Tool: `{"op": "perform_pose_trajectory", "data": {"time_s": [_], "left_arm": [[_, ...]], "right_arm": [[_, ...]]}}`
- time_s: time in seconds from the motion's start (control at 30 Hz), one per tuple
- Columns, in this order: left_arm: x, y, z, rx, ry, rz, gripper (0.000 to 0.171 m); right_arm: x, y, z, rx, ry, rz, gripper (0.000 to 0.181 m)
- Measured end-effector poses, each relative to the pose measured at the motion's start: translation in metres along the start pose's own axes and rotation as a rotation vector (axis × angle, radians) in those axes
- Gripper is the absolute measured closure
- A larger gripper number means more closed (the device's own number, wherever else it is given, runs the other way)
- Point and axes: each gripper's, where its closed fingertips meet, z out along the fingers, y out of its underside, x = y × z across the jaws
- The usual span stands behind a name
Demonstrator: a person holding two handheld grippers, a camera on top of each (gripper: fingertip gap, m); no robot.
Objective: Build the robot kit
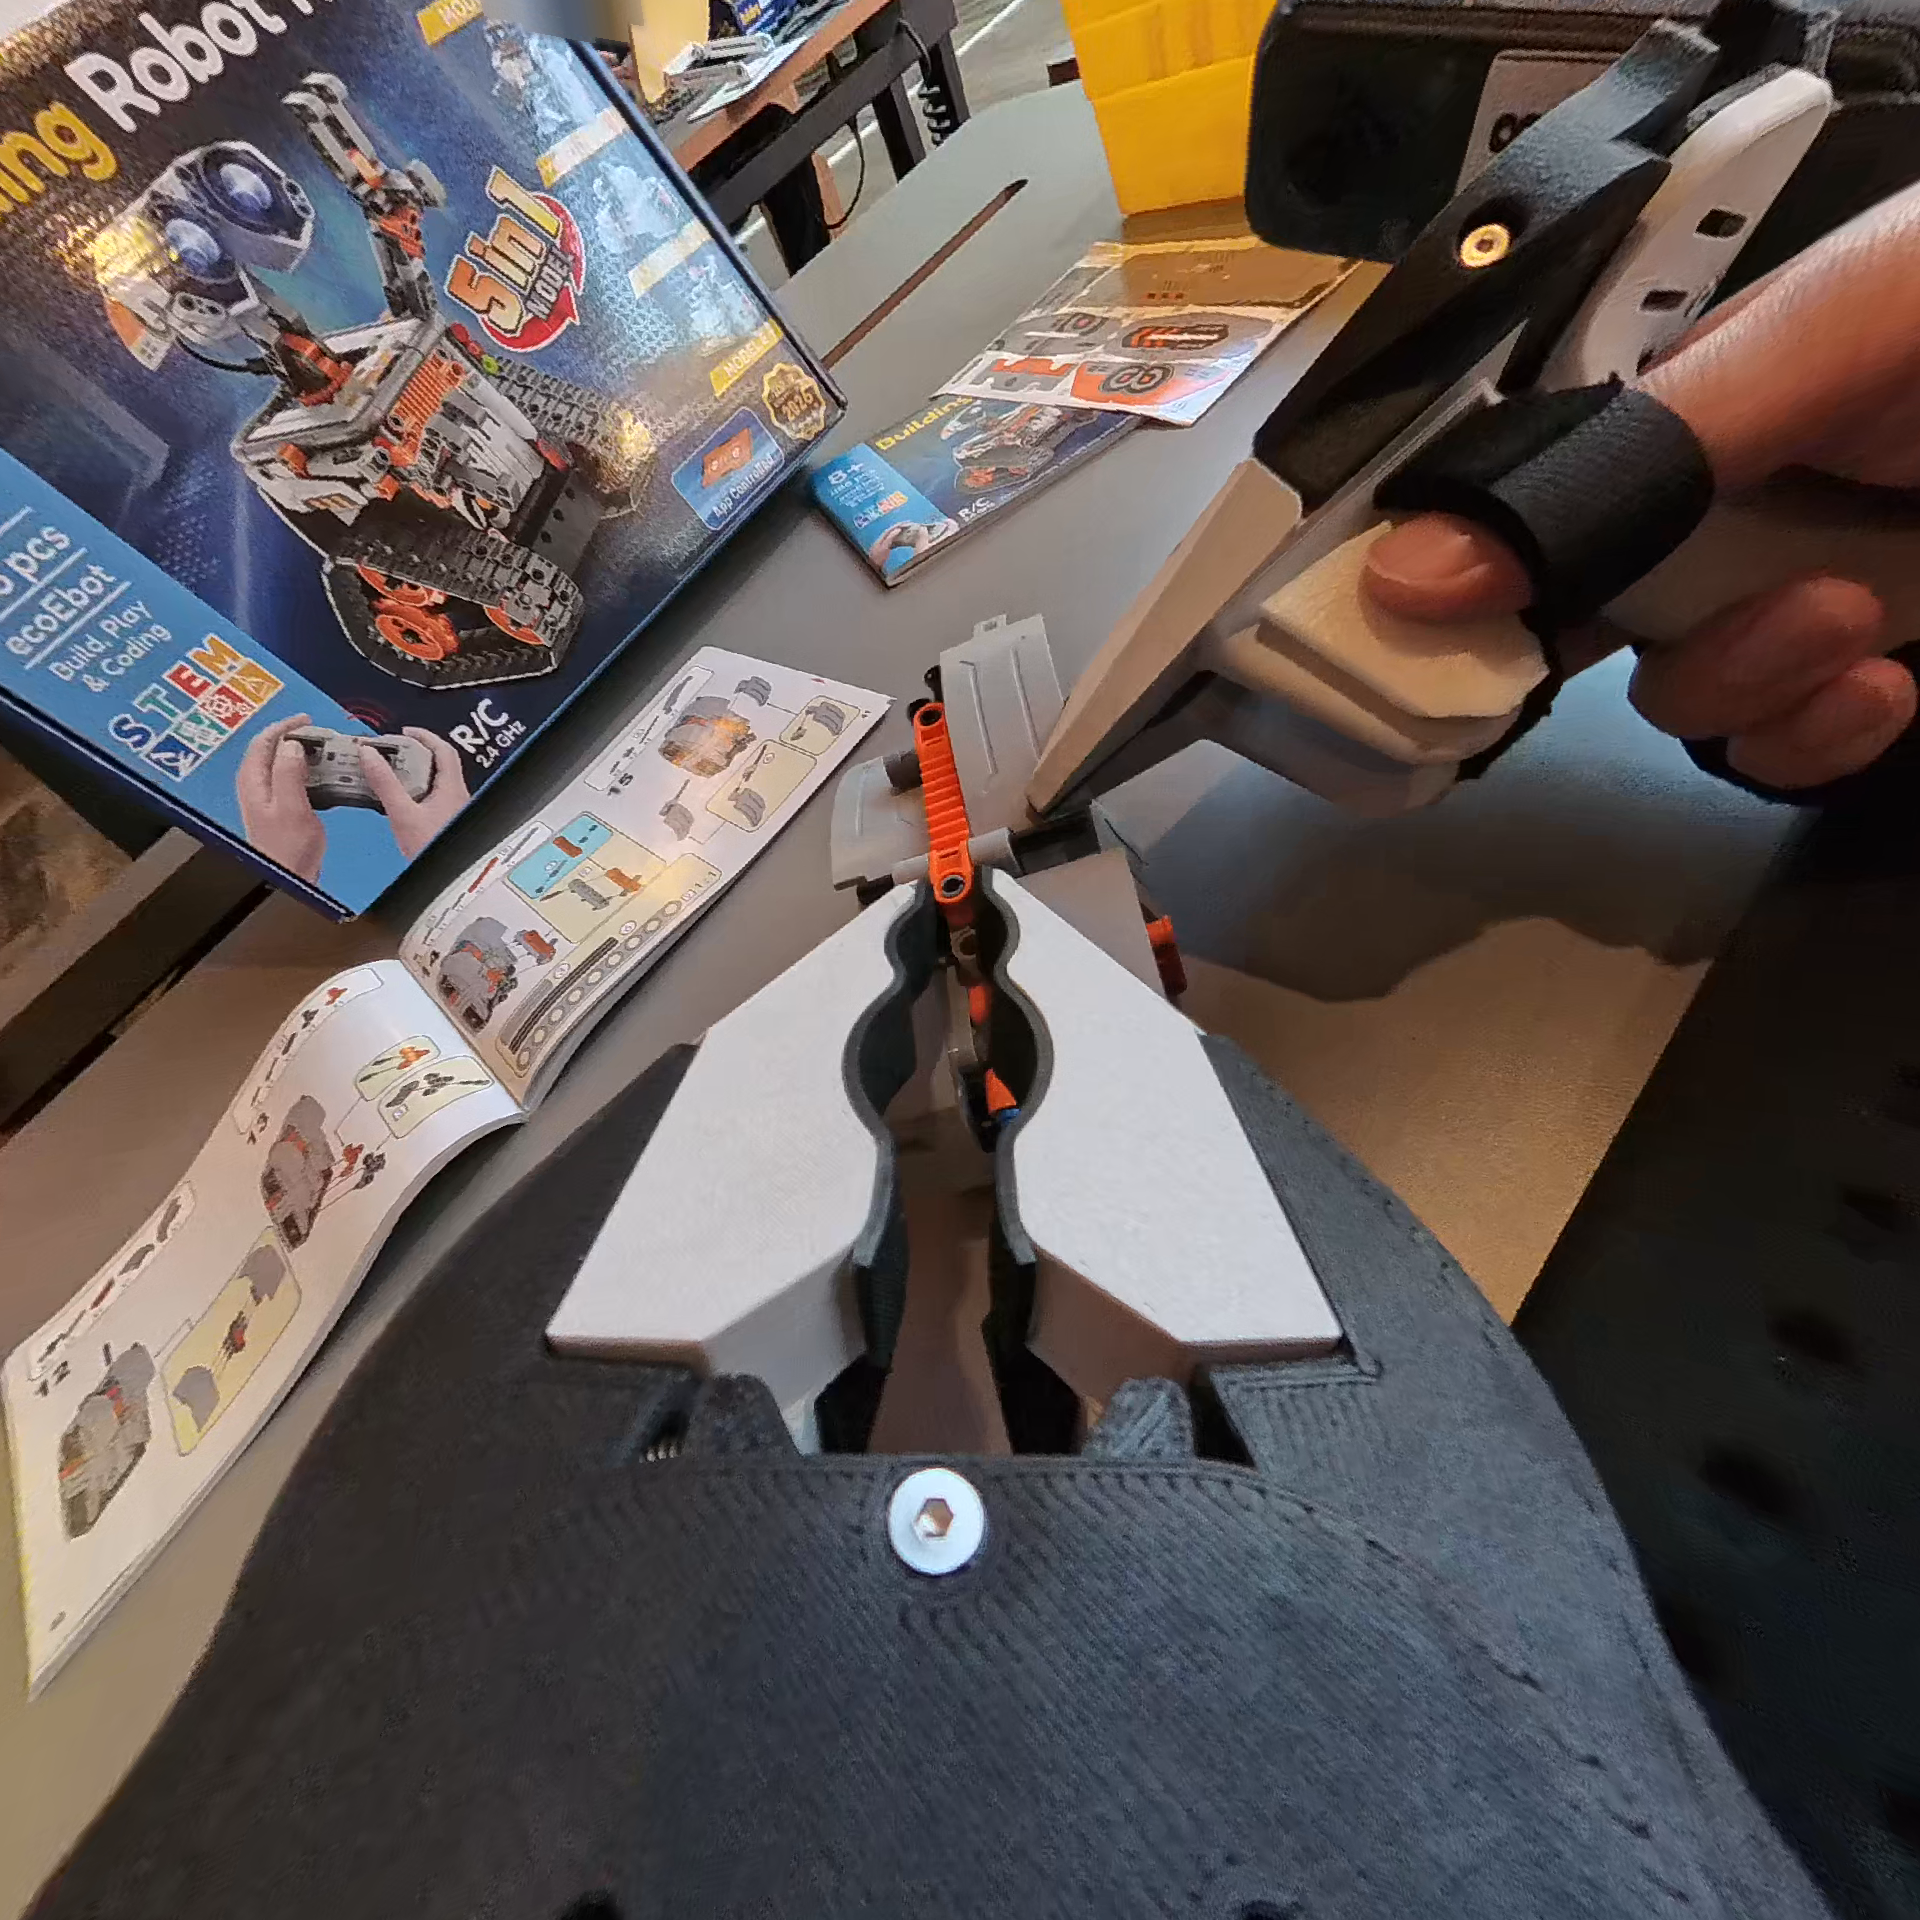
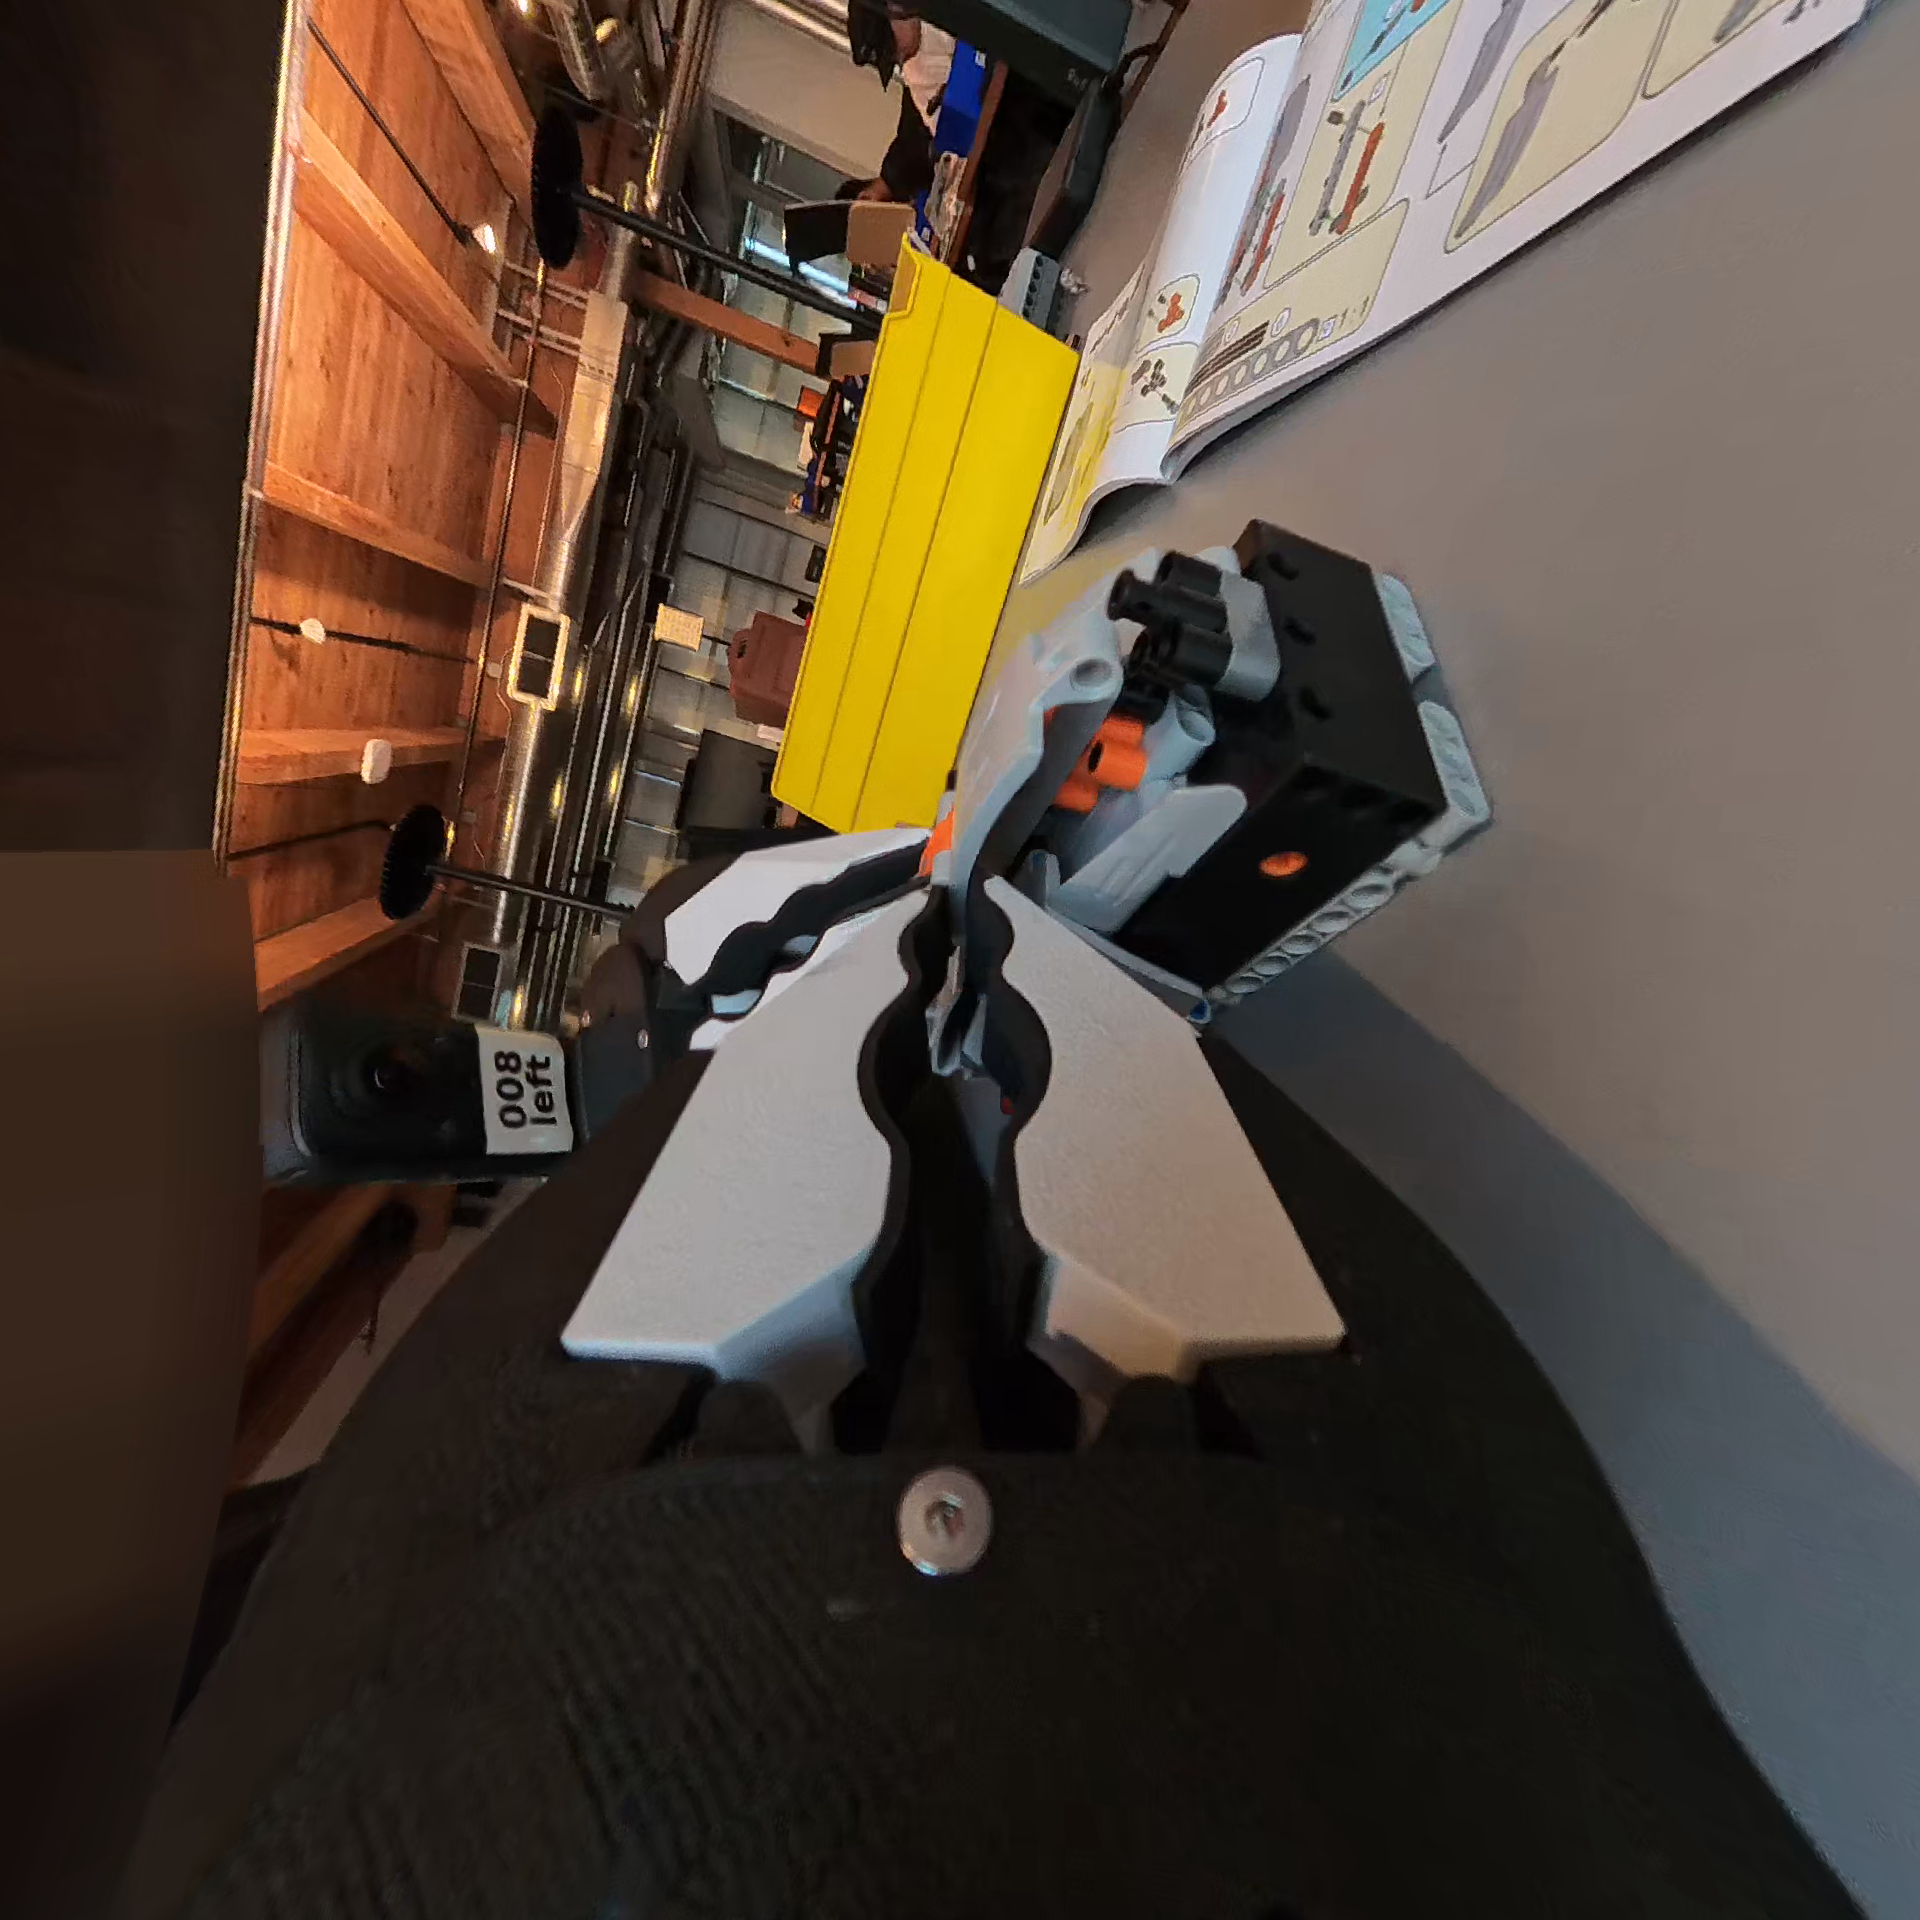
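The grey, black and orange brick assembly (image 1: 971,821), resting on the grey table (image 1: 1403,997) right of the open instruction booklet (image 1: 436,1049), is clamped by the left gripper (image 1: 951,914) and, apparently at a grey panel, by the right gripper (image 2: 951,940).

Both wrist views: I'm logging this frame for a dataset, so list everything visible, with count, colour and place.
Brick assembly: one, grey, black and orange, on the table, between both grippers.
Open instruction booklet: one, white, left of the assembly.
Kit box: one, blue, far left.
Small booklet: one, blue, behind the assembly.
Sticker sheet: one, beside the small booklet.
Bins: yellow, at the table's far end.
Table: grey.
Left gripper: shut on the assembly's orange beam.
Right gripper: shut on a grey part.
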Motion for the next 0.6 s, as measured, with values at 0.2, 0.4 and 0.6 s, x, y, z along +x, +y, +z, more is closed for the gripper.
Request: {"op": "perform_pose_trajectory", "data": {"time_s": [0.2, 0.4, 0.6], "left_arm": [[0.0, 0.001, -0.002, 0.019, 0.023, 0.0, 0.166], [-0.002, 0.002, -0.004, 0.037, 0.048, 0.005, 0.166], [-0.003, 0.003, -0.006, 0.065, 0.106, -0.031, 0.166]], "right_arm": [[0.008, 0.003, -0.021, -0.106, 0.166, -0.346, 0.172], [-0.01, -0.015, -0.034, -0.161, 0.151, -0.807, 0.164], [-0.009, -0.027, -0.029, -0.218, 0.216, -1.526, 0.146]]}}
